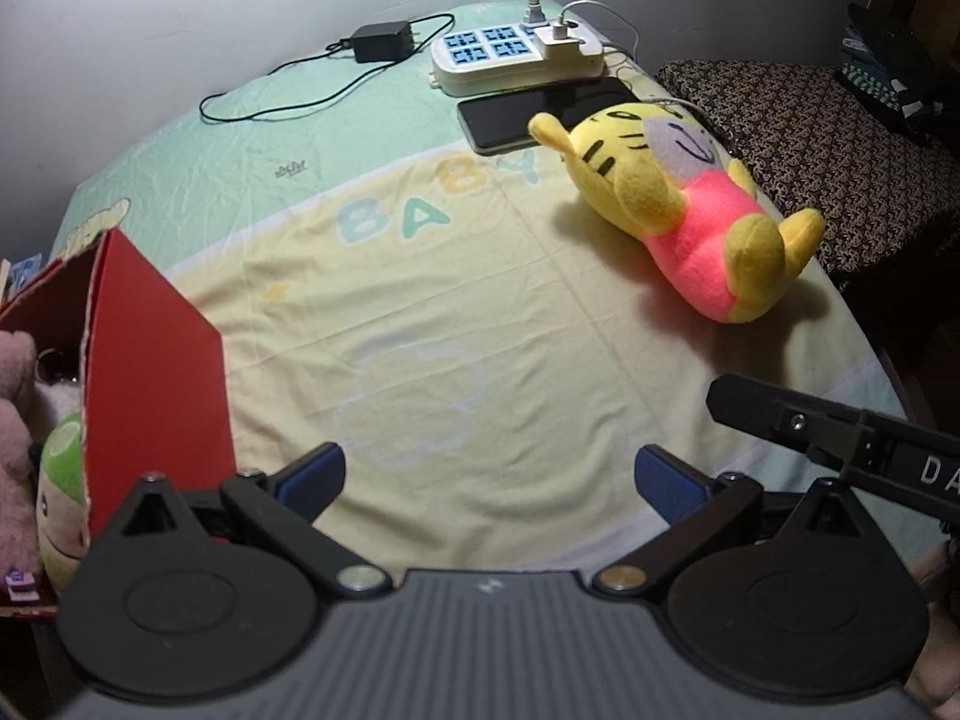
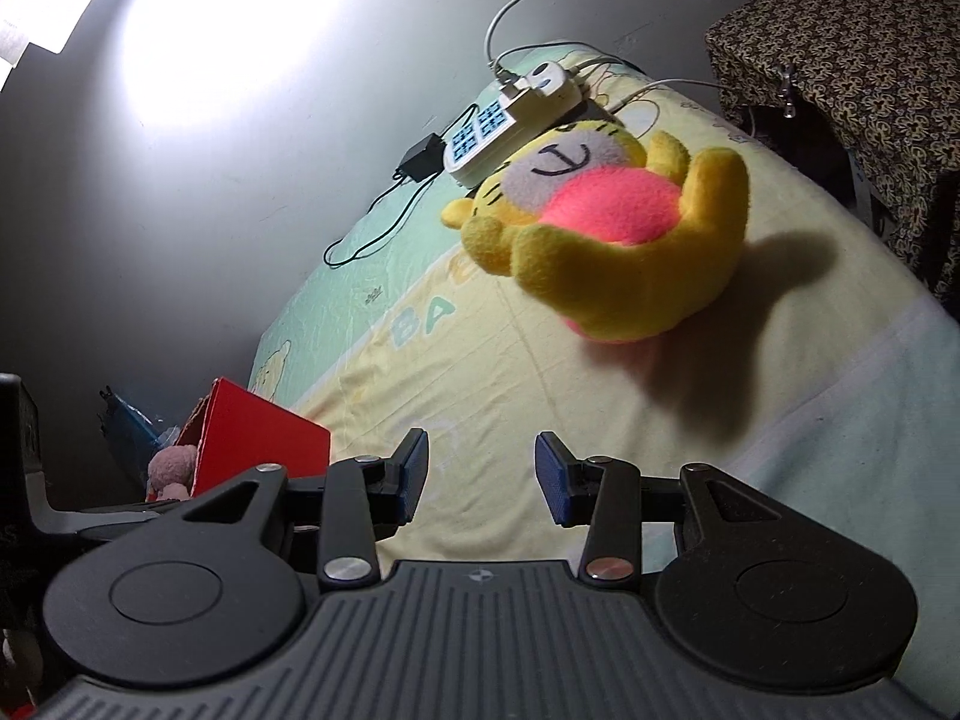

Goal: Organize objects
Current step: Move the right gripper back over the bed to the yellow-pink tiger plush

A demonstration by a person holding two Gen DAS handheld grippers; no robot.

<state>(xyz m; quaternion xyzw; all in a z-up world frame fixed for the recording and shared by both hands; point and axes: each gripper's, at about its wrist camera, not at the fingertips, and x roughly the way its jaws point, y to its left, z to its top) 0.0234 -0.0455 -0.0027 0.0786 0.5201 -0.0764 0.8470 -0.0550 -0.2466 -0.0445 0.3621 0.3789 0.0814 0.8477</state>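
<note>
A yellow plush tiger in a pink shirt [image 1: 690, 210] lies on its back on the bed sheet [image 1: 420, 312], to the right; it also shows in the right wrist view [image 2: 606, 228]. A red cardboard box [image 1: 150, 384] stands open at the left edge and holds a pink plush [image 1: 15, 396] and a green-capped plush [image 1: 63, 498]. The box shows in the right wrist view too [image 2: 258, 444]. My left gripper [image 1: 489, 480] is open and empty over the sheet, right of the box. My right gripper [image 2: 482, 474] is open and empty, short of the tiger.
A white power strip [image 1: 516, 54] with plugged chargers, a black phone [image 1: 540, 111] and a black adapter with cord [image 1: 381, 42] lie at the far end of the bed by the wall. A patterned covered stand [image 1: 810, 138] is at the right.
</note>
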